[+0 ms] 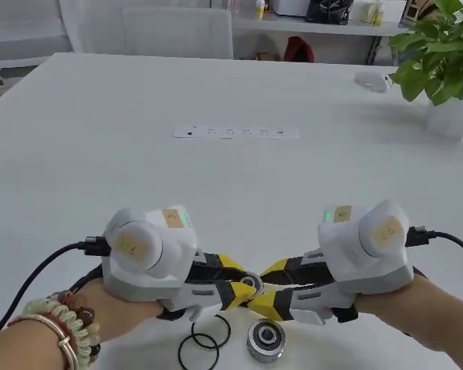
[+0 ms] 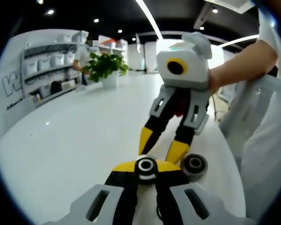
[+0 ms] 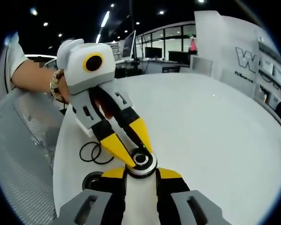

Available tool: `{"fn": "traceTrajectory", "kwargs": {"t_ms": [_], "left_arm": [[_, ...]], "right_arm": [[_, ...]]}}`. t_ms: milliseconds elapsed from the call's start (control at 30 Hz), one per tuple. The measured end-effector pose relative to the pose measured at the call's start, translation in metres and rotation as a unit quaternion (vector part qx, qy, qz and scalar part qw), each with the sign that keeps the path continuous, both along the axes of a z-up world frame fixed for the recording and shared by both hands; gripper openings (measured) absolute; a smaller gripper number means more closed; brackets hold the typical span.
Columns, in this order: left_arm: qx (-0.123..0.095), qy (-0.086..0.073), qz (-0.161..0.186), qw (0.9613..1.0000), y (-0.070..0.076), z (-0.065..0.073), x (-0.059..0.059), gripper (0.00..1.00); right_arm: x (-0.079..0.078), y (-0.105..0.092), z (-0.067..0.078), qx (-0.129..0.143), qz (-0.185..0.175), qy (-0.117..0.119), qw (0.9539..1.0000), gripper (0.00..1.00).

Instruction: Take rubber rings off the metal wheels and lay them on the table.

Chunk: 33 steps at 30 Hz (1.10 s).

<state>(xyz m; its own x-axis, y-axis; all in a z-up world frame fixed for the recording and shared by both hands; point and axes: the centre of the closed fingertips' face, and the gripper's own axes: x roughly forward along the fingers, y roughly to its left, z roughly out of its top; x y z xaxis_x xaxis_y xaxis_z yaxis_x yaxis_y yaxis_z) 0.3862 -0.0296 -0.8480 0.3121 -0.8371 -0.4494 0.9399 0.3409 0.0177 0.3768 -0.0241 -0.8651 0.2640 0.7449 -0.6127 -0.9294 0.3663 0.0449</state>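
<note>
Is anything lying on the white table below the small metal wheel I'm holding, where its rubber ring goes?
Yes: two black rubber rings and a second metal wheel lie beside the held wheel; the white table farther out looks free.

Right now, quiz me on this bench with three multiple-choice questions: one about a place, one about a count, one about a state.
1. Where do the loose rubber rings lie?
A) at the table's far side
B) near the person, beside the spare metal wheel
C) inside a gripper

2. How many loose rings are there?
A) two
B) four
C) six

3. The other metal wheel is:
A) lying loose on the table
B) stacked on the spare wheel
C) gripped by the left gripper and right gripper together

Answers:
1 B, the head view shows them next to the spare wheel, nearer the person than the grippers.
2 A, two black loops overlap.
3 C, both grippers' yellow tips close on it.
</note>
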Motion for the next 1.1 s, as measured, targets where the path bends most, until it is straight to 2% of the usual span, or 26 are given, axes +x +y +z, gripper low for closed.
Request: {"fn": "traceTrajectory", "kwargs": {"t_ms": [400,433,500,533,567,600,633,767,900,1000,1100], "left_arm": [[0.001,0.000,0.003,1.0000,0.000,0.000,-0.001,0.14],[0.001,-0.001,0.004,1.0000,0.000,0.000,0.000,0.14],[0.003,-0.002,0.006,1.0000,0.001,0.000,0.001,0.14],[0.000,0.001,0.006,1.0000,0.001,0.000,0.001,0.14],[0.000,0.000,0.005,1.0000,0.001,0.000,0.000,0.14],[0.000,0.000,0.005,1.0000,0.001,0.000,0.000,0.14],[0.000,0.000,0.006,1.0000,0.001,0.000,0.000,0.14],[0.000,0.000,0.006,1.0000,0.001,0.000,0.000,0.14],[0.001,-0.002,0.007,1.0000,0.000,0.000,0.000,0.14],[0.002,-0.002,0.006,1.0000,0.000,0.000,0.000,0.14],[0.002,-0.002,0.004,1.0000,0.000,0.000,-0.001,0.14]], "right_arm": [[-0.002,-0.002,0.001,-0.014,0.013,-0.005,0.9998,0.18],[-0.003,-0.004,0.001,-0.017,0.016,-0.006,0.9997,0.16],[-0.001,-0.011,-0.002,-0.030,0.010,-0.007,0.9995,0.00],[-0.002,-0.007,0.002,-0.001,0.003,0.010,0.9999,0.00],[-0.001,-0.009,0.000,-0.004,-0.013,0.020,0.9997,0.00],[0.000,-0.010,0.000,-0.010,-0.004,0.009,0.9999,0.00],[-0.001,-0.009,0.001,-0.010,-0.004,0.008,0.9999,0.00],[-0.001,-0.010,0.001,-0.018,-0.006,0.007,0.9998,0.00],[0.002,-0.011,0.001,-0.024,-0.019,0.017,0.9994,0.00],[0.006,-0.014,0.002,-0.023,-0.037,0.031,0.9986,0.00],[0.009,-0.017,0.005,-0.006,-0.066,0.056,0.9962,0.00]]}}
